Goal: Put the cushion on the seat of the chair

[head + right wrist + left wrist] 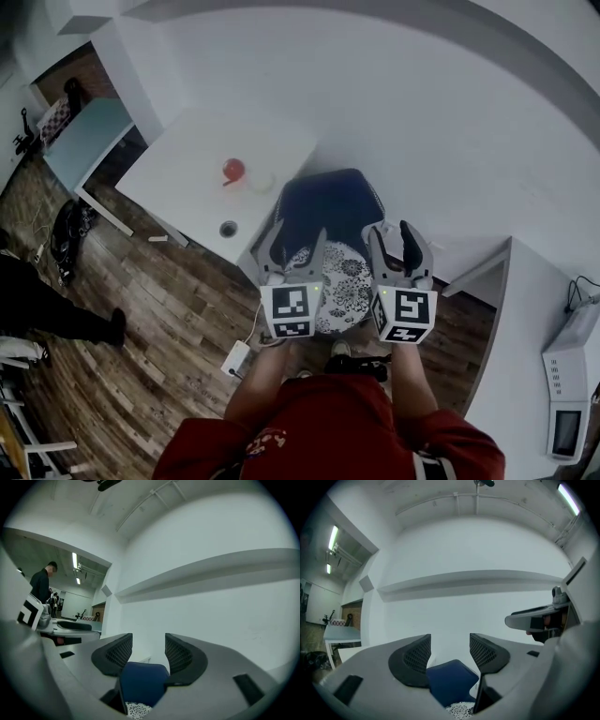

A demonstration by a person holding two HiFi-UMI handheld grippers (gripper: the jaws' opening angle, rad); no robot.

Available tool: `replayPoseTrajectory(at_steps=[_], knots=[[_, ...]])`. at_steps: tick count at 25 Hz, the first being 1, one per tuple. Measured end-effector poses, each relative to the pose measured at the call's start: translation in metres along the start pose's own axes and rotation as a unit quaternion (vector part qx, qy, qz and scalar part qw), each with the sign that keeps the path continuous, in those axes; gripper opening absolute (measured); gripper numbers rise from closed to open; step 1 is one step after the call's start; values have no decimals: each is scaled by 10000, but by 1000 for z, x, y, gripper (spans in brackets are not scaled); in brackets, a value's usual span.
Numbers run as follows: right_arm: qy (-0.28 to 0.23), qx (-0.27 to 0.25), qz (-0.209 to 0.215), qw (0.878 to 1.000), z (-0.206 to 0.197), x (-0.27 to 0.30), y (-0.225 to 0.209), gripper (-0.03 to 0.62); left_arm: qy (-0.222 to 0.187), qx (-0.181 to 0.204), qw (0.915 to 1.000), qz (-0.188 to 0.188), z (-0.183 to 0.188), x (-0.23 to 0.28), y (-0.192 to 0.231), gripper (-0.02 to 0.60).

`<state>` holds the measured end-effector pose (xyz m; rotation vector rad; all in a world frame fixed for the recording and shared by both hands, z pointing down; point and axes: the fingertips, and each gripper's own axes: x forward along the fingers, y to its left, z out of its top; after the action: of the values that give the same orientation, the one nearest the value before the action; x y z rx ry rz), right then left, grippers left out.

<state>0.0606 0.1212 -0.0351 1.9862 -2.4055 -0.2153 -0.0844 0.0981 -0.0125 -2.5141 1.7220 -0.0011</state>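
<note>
Cushion (342, 286): on chair (328, 202) seat, below and between your left claw (293, 248) and right claw (395, 246); both agape, empty.

Both arms reach forward and down, side by side, close together. Left gripper (292, 242) points away from the body, jaws apart, mesh pads (417, 654) facing each other across an open gap. Right gripper (394, 234) is level with it, just beside, jaws apart too, tilted slightly outward. Marker cubes (292, 312) face up at the camera. Left forearm (262, 375) and right forearm (412, 386) are bare, with red sleeves (323, 427) at the elbows.
</note>
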Motion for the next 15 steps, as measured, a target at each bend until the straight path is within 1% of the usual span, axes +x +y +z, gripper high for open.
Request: replayPoseTrajectory(at_steps=[2, 5, 7, 9, 10, 12, 13, 14, 15], knots=[[-43, -4, 21, 10000, 4, 0, -1, 229, 68, 34, 10000, -43, -3, 2, -4, 272], [-72, -53, 42, 10000, 7, 1, -2, 223, 28, -53, 9999, -115, -1, 4, -11, 272], [-82, -68, 62, 9999, 7, 2, -2, 207, -12, -73, 9999, -156, 3, 6, -15, 255], [-107, -68, 77, 9999, 7, 4, -2, 178, -40, -23, 9999, -144, 7, 8, -16, 181], [-133, -55, 91, 9999, 8, 5, -2, 147, -46, 13, 9999, -124, 9, 9, -16, 148], [-201, -11, 155, 9997, 9, 7, 0, 79, -61, 43, 9999, -97, 11, 10, -15, 112], [-228, 18, 193, 9996, 10, 8, 1, 54, -78, 23, 9999, -100, 12, 11, -15, 85], [-245, 50, 220, 9994, 9, 9, 2, 46, -98, -8, 9999, -119, 13, 11, -15, 52], [-250, 83, 235, 9994, 9, 10, 2, 42, -116, -31, 9998, -154, 14, 11, -16, 44]])
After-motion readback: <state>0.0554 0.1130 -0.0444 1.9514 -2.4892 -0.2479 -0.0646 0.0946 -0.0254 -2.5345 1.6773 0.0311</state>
